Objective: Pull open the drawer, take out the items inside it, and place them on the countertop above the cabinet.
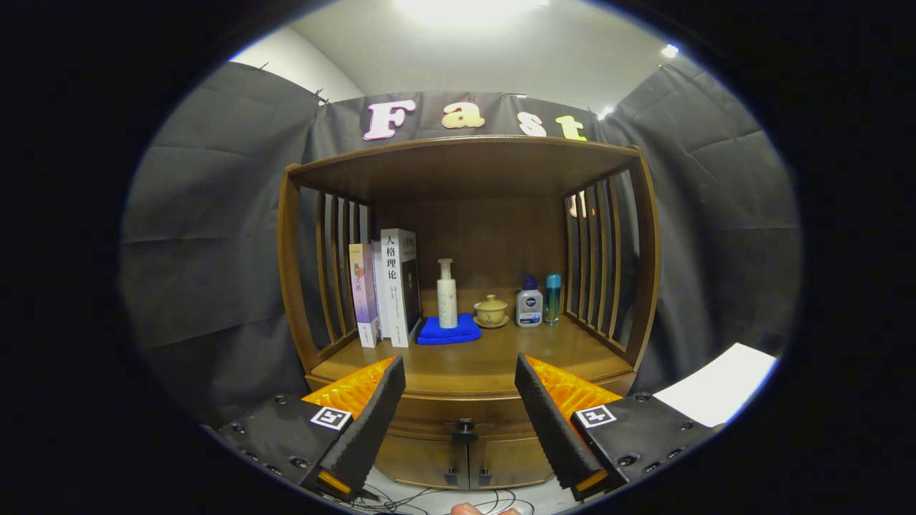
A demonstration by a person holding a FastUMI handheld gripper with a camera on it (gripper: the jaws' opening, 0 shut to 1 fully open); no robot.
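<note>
A wooden cabinet stands ahead, its drawer (458,415) pushed in under the countertop (501,357). The drawer's dark round knob (465,431) sits between my two fingers and a little beyond them. My gripper (458,379) is open, its black foam fingers (372,422) spread wide with nothing between them. What lies inside the drawer is hidden.
On the countertop stand books (390,286), a white pump bottle (447,295) on a blue cloth (449,330), a small lidded cup (491,312), a white bottle (529,304) and a teal bottle (553,298). Slatted sides and a top shelf enclose it. Two cabinet doors (429,461) lie below the drawer.
</note>
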